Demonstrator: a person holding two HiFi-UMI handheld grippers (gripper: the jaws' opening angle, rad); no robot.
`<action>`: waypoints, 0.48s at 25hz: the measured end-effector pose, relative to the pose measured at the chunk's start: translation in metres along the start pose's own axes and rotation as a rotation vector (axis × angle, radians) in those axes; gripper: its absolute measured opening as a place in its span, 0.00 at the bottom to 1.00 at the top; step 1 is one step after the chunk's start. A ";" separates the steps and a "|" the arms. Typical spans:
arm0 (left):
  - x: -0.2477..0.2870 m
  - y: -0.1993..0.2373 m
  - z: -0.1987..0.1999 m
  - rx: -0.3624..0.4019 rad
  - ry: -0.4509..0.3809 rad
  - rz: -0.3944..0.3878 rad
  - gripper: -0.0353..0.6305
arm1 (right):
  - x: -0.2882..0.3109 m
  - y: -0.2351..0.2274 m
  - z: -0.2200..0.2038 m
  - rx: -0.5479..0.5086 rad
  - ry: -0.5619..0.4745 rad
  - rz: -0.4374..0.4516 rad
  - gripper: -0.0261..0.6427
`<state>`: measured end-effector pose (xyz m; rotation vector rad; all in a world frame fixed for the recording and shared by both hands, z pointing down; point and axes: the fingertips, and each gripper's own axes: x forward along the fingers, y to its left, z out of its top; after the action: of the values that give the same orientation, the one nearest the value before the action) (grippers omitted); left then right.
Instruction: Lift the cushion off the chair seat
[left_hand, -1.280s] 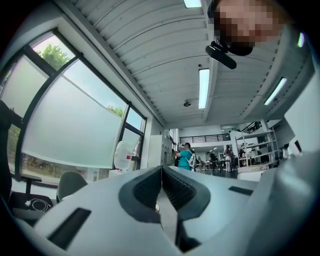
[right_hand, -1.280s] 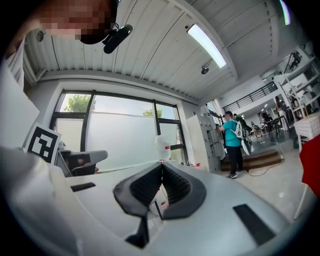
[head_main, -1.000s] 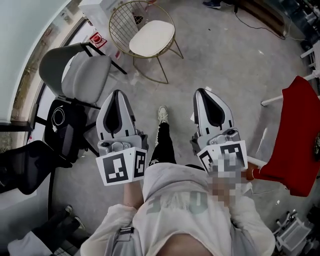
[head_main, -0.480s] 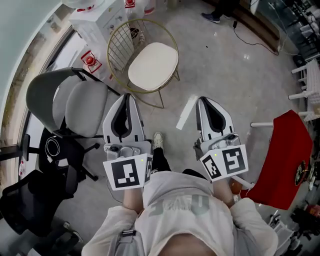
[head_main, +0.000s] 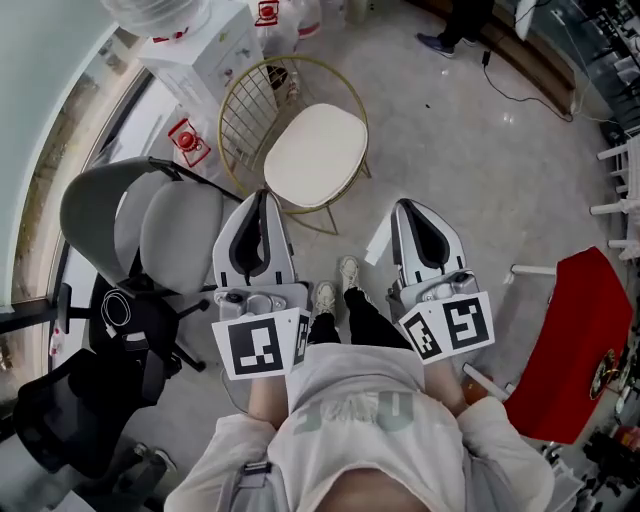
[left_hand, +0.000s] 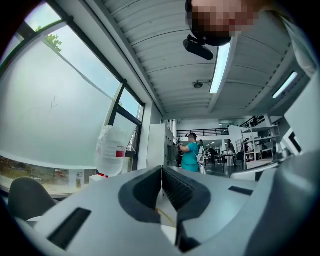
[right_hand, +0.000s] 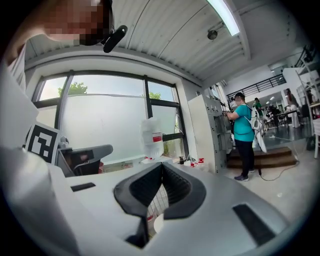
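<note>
The cream cushion (head_main: 316, 155) lies on the seat of the gold wire chair (head_main: 243, 98), upper middle of the head view; the left gripper (head_main: 263, 195), at the chair's lower edge in the frame, has its jaws pressed together on nothing; the right gripper (head_main: 405, 205), lower right of the cushion, is likewise closed and empty; neither touches the cushion.

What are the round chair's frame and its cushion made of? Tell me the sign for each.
Chair frame: likely thin metal wire, gold finish; open grid back, slim legs. Cushion: probably padded fabric, matte cream; rounded edges, no shine.
</note>
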<state>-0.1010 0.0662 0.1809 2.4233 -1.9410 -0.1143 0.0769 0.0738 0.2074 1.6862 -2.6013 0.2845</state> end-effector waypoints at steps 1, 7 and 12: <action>0.007 -0.001 0.003 0.003 -0.006 0.009 0.07 | 0.008 -0.003 0.004 0.000 -0.015 0.013 0.06; 0.047 -0.002 0.014 -0.132 -0.044 0.047 0.07 | 0.052 -0.019 0.028 0.026 -0.095 0.113 0.06; 0.078 -0.008 0.018 -0.095 -0.054 0.074 0.07 | 0.072 -0.040 0.039 0.024 -0.120 0.151 0.06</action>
<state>-0.0782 -0.0078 0.1600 2.3091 -1.9953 -0.2662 0.0862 -0.0139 0.1832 1.5629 -2.8295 0.2260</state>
